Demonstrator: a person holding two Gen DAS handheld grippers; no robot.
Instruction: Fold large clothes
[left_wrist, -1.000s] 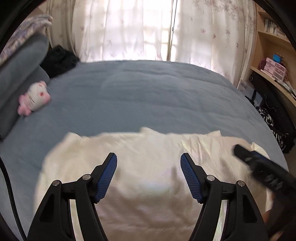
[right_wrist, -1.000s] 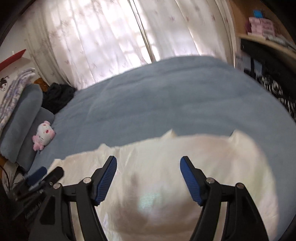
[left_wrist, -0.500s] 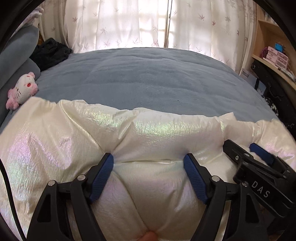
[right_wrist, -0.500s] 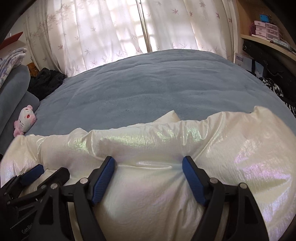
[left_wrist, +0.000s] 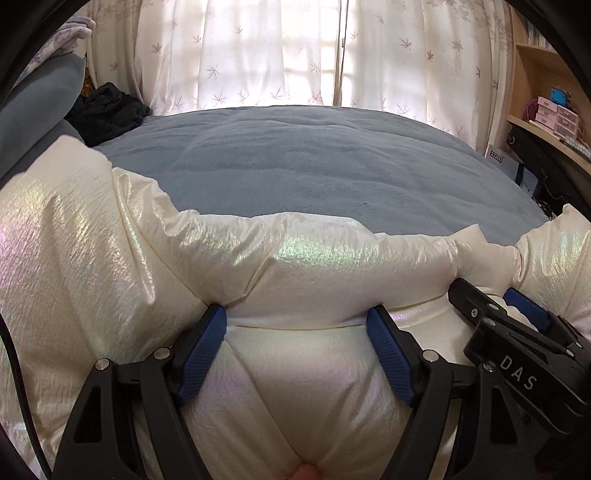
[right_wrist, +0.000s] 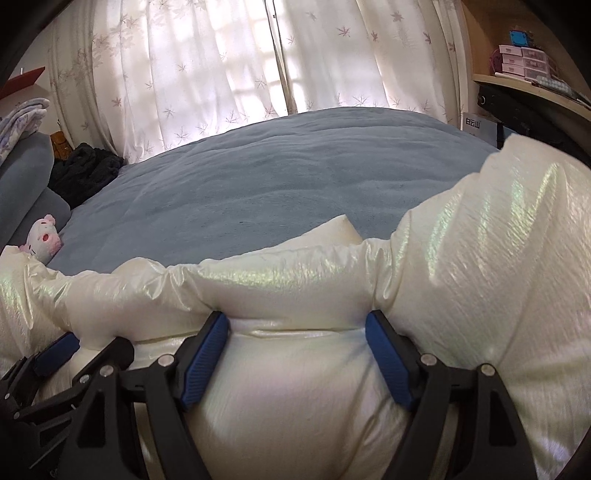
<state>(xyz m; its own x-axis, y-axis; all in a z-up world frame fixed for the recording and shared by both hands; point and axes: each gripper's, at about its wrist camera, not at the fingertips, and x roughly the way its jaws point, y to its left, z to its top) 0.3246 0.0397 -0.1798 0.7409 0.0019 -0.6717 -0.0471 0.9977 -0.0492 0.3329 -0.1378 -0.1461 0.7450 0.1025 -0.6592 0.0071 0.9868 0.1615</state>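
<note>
Room: bedroom with a bed under a blue-grey cover, white leaf-print curtains lit from behind, wooden shelves on the right.
Jacket: a puffy, pearly white jacket lies across the near part of the bed, bulging up on both sides; a cream flap pokes out past its far edge.
Left gripper: the left gripper is pressed into the jacket, its blue pads wide apart with a thick bulge of fabric and a seam between them. The padding fills the gap, but the jaws are not closed on it.
Right gripper: the right gripper is just beside the left one, likewise pushed into the jacket, jaws apart with fabric swelling between the pads. In the left wrist view it shows at lower right, marked "DAS".
Toy: a white and pink plush sits at the left edge of the bed, against a grey cushion.
Dark clothes: a black heap lies at the far left corner by the curtains.
Shelf items: pink boxes on the right shelf.
</note>
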